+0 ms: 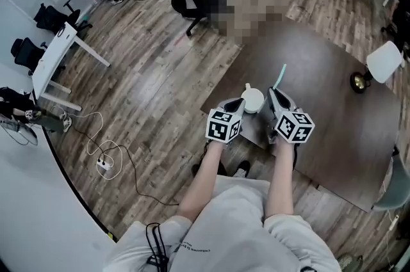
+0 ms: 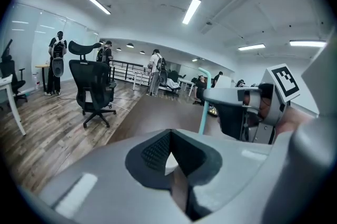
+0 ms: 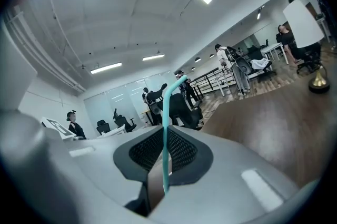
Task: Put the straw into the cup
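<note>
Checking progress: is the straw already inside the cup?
No, the straw sticks up from the right gripper, beside the cup, not in it.

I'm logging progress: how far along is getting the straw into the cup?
Done: the right gripper is shut on the teal straw, so it is picked up. In hand: the left gripper pinches the white cup beside it. Left: the straw points up, apart from the cup, and has yet to go in.

Place: open-plan office
Seating: black swivel chairs (image 2: 93,86)
Furniture: white desk (image 1: 54,59), large dark brown surface (image 1: 333,111)
Ceiling: long strip lights (image 2: 192,10)
Floor: wood planks (image 1: 147,72), power strip (image 1: 104,164) with trailing cable
</note>
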Demonstrator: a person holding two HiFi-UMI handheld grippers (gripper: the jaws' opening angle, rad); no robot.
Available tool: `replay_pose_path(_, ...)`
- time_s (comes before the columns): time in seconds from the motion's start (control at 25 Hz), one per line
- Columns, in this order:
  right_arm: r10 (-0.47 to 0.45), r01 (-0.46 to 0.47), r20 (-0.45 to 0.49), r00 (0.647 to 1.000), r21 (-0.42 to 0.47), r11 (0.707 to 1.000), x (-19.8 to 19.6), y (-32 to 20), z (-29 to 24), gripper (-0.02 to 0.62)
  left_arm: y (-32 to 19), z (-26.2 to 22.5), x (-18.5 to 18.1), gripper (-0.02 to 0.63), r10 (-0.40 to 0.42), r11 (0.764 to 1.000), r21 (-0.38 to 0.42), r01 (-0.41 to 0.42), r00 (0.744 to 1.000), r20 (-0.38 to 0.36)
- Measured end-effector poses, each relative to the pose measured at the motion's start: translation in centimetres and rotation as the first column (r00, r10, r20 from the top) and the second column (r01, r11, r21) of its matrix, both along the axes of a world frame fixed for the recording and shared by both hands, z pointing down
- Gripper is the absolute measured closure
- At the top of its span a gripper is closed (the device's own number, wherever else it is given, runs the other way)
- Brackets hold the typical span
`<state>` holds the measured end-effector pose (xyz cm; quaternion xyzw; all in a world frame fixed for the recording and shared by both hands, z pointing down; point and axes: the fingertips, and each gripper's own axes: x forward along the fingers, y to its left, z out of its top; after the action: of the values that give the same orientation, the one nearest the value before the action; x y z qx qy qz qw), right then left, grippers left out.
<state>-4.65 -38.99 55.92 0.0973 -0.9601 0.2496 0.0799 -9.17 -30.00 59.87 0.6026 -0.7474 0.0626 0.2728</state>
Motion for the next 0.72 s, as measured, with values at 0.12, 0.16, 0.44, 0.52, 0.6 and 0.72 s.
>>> replay_pose_path(0.12,-0.015,0.015,0.009,1.000,0.008,1.000,-1.0,-0.3,0.0,0.548,0.1,0.3,-0.8,0.606,0.006,0.999,-0.038,-0.005,1.000,0.024)
replay_pose_path(0.16,-0.027,0.027,0.000,1.000,0.015,1.000,-1.4,0.0,0.2,0.548,0.3,0.6,-0.9,0.606,0.014,0.998,-0.063,-0.012,0.999,0.034)
replay_pose_path(0.44,-0.027,0.031,-0.057,0.998,0.061,0.998,-3.4,-0.2,2.0,0.548,-1.1,0.6,-1.5,0.606,0.056,0.996,-0.069,-0.054,0.998,0.032)
replay_pose_path(0.52,-0.012,0.017,-0.074,0.997,0.065,0.998,-3.5,-0.4,2.7,0.548,-1.8,0.7,-1.9,0.606,0.058,0.997,-0.058,-0.057,0.998,0.017)
replay_pose_path(0.6,0.011,-0.004,-0.088,0.996,0.076,0.997,-3.7,-1.0,3.1,0.548,-2.7,0.8,-2.5,0.606,0.071,0.996,-0.047,-0.071,0.997,0.008)
replay_pose_path(0.72,0.059,-0.052,-0.091,0.994,0.074,0.996,-4.1,-2.1,3.1,0.548,-4.0,0.9,-3.2,0.606,0.115,0.992,-0.043,-0.115,0.993,-0.001)
